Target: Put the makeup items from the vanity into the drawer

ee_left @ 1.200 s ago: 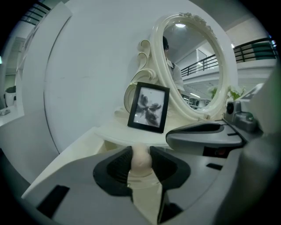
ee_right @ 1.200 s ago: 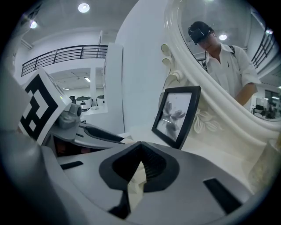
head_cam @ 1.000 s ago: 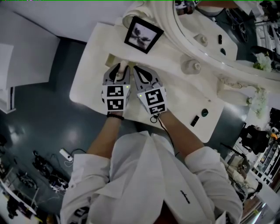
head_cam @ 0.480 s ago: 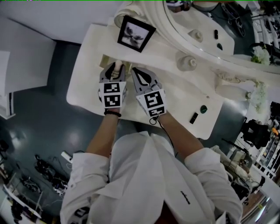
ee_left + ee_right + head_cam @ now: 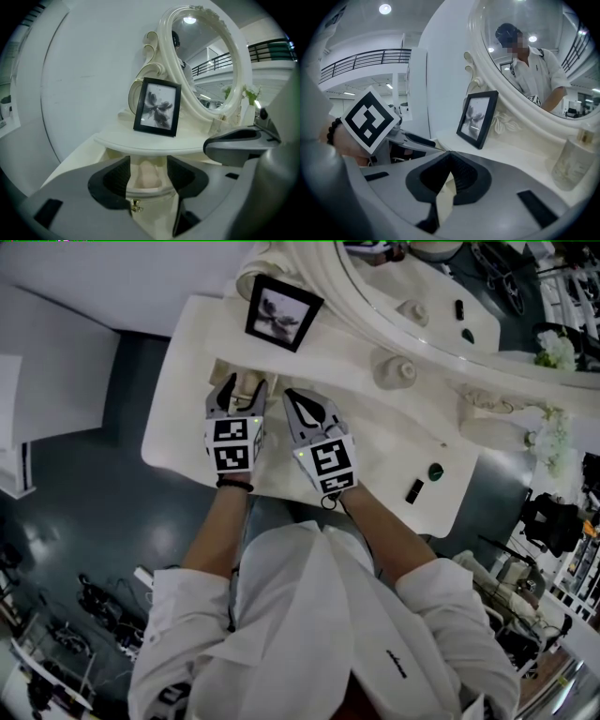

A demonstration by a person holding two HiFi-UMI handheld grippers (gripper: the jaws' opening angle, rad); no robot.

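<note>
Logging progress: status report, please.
Left gripper jaws just opening, pale beige makeup item lying loose between them in cream drawer. Right gripper shut, empty. Nothing blocking.

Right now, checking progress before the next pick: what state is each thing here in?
Drawer: open.
Pale makeup item: lying inside the drawer.
Left tool: jaws apart, have just been opening; the item shows between them, not gripped.
Right tool: shut, empty.
Picture frame: upright.
Bottle: upright.

A white shirt (image 5: 319, 634) with pushed-up sleeves is worn, a dark beaded bracelet (image 5: 234, 486) at the left wrist. The left gripper (image 5: 246, 386) and right gripper (image 5: 300, 401) are moulded in grey, lined with black pads and topped with black-and-white marker cubes.
</note>
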